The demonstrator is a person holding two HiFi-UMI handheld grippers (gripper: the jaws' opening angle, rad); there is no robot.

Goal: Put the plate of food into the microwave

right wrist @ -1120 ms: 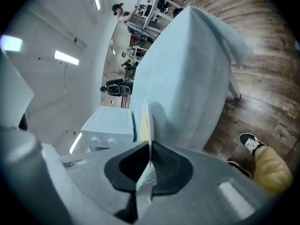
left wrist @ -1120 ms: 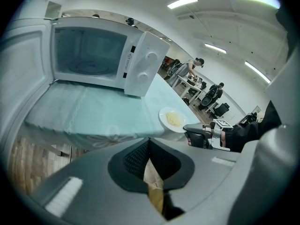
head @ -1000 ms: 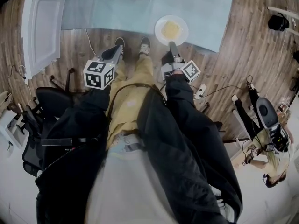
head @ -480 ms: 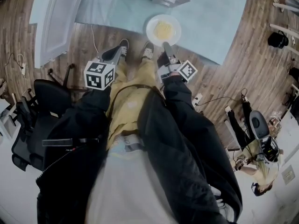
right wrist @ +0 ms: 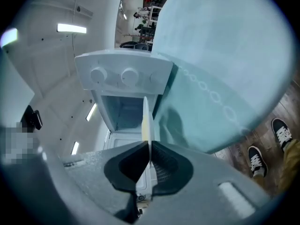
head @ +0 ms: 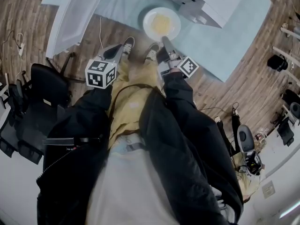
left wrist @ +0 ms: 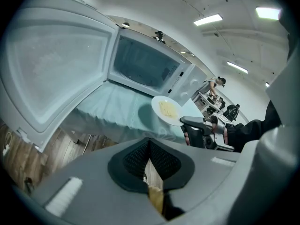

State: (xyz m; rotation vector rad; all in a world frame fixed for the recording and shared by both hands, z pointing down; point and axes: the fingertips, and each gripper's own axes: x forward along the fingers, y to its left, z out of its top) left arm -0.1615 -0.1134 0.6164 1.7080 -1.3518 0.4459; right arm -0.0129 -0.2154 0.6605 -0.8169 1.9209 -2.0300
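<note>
A white plate [head: 161, 24] with yellow food hangs over the teal-clothed table [head: 225, 36], just in front of the white microwave [head: 206, 1]. My right gripper [head: 165, 40] is shut on the plate's near rim. In the right gripper view the plate [right wrist: 146, 118] stands edge-on between the jaws of the right gripper [right wrist: 147, 144], and the microwave's open cavity [right wrist: 119, 109] lies behind it. The microwave door [head: 75, 13] is swung wide open at the left. My left gripper [head: 116, 51] is shut and empty, left of the plate [left wrist: 168, 110]. The left gripper [left wrist: 149, 142] faces the microwave [left wrist: 145, 69].
A black chair [head: 33, 111] stands at the left on the wooden floor. The open door [left wrist: 51, 64] juts out past the table edge. The wearer's shoes [head: 127, 43] are close to the table. Another person [head: 248, 158] and equipment are at the far right.
My right gripper has carried the plate leftward along the table, nearer the microwave's front. The left gripper has shifted with it. The microwave now shows further into the head view.
</note>
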